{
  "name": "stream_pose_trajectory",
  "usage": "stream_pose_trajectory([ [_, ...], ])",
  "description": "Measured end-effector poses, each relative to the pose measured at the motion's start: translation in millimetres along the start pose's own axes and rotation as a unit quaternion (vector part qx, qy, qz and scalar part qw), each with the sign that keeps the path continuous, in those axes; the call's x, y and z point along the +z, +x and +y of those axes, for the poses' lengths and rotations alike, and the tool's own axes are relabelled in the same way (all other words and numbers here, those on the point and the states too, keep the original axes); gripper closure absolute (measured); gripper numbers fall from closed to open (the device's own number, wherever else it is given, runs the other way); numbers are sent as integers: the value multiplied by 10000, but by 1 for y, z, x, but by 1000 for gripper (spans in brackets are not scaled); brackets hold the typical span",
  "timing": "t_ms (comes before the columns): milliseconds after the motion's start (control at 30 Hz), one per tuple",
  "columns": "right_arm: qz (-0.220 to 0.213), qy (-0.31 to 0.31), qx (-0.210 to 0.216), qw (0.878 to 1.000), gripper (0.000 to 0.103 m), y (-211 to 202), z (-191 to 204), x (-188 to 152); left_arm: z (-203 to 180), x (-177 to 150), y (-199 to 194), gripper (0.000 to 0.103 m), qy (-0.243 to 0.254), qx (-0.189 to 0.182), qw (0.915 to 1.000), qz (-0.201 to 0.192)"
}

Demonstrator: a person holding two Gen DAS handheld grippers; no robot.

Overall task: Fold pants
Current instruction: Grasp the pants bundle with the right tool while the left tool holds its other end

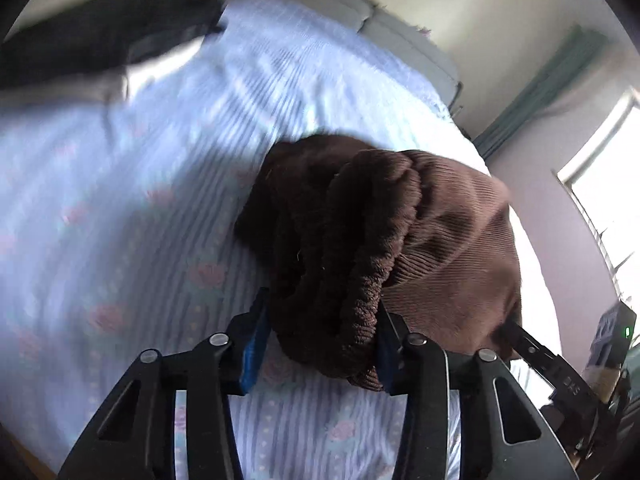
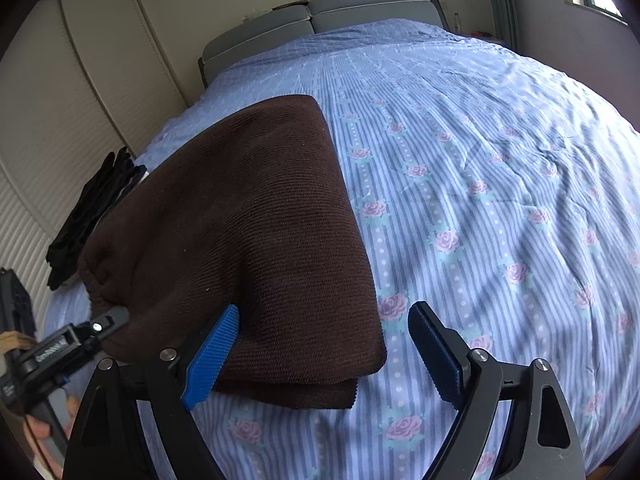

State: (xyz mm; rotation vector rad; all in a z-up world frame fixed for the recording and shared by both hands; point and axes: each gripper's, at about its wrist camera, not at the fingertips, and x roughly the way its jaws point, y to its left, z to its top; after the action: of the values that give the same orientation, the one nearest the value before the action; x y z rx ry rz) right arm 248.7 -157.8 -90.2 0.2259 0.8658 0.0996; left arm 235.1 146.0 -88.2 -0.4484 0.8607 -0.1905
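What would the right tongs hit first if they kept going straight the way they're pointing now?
Probably the striped bedspread. The right tongs stand open, and the folded brown pants have a corner between the pads, beside the left pad, so they might brush that edge first. Depth is hard to judge.

My pants (image 2: pixel 240 240) are a brown ribbed knit, matt and soft, bunching thick and nubbly at the waistband (image 1: pixel 360 280). The bedsheet (image 2: pixel 480 160) is thin, smooth striped cotton-like cloth, lightly creased. My right gripper (image 2: pixel 324 356) has matt black plastic arms, blue rubbery pads (image 2: pixel 208 360) with fine ridges, and shiny metal pins (image 2: pixel 479 355).
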Motion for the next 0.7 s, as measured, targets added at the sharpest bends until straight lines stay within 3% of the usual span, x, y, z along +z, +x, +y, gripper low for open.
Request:
stream_pose_trajectory([
  [133, -29, 27, 64, 10000, 16, -11, 4, -3, -33, 16, -38, 62, 891, 258, 9941, -554],
  [300, -278, 36, 140, 9995, 16, -30, 15, 6, -35, 57, -48, 62, 988, 217, 9927, -661],
  [400, -419, -142, 78, 9990, 16, -34, 26, 17, -25, 79, -29, 62, 893, 264, 9948, -415],
  [533, -524, -393, -69, 9978, 16, -30, 39, 24, -9, 83, 6, 60, 732, 307, 9968, 126],
  [700, -472, -529, -185, 9973, 16, -22, 44, 24, 14, 72, 28, 47, 386, 336, 9979, 406],
])
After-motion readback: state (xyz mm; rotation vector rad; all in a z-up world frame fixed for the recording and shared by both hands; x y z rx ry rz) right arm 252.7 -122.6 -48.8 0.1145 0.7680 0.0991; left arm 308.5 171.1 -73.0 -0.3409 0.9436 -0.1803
